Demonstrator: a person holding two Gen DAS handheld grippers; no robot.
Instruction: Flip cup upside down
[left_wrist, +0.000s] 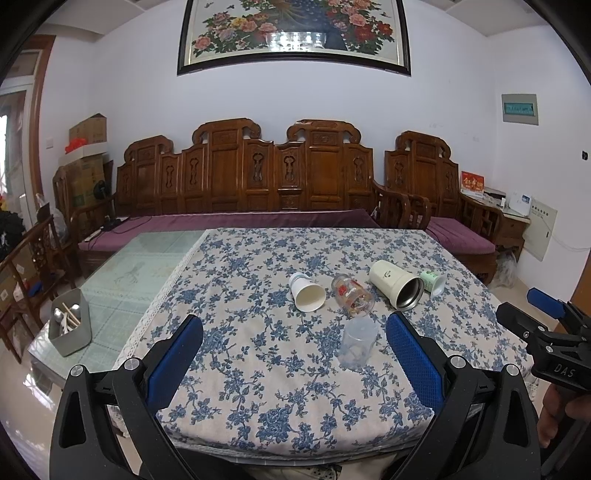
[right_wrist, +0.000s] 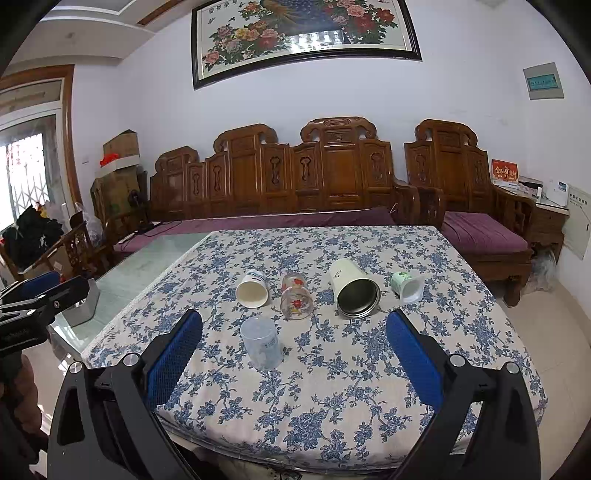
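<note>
I hold both grippers, left (left_wrist: 295, 350) and right (right_wrist: 293, 350), spread wide and empty; the clear cup (right_wrist: 261, 347) stands near-centre on the cloth (right_wrist: 332, 406), so reaching comes next.

We see a cream tablecloth (right_wrist: 332, 387) printed with blue flowers, and on it a white paper cup (right_wrist: 252, 289), a clear glass (right_wrist: 295, 297) with red flowers, a cream mug (right_wrist: 352, 288) with a dark metal inside, a green-and-white pot (right_wrist: 408, 286) and a clear, faintly bluish plastic cup (right_wrist: 261, 343). Our gripper pads (left_wrist: 413, 354) are blue on black frames. Behind, we see a carved brown bench (left_wrist: 258, 177) with purple cushions and a black-framed painting (left_wrist: 295, 33) of pink and red flowers.
</note>
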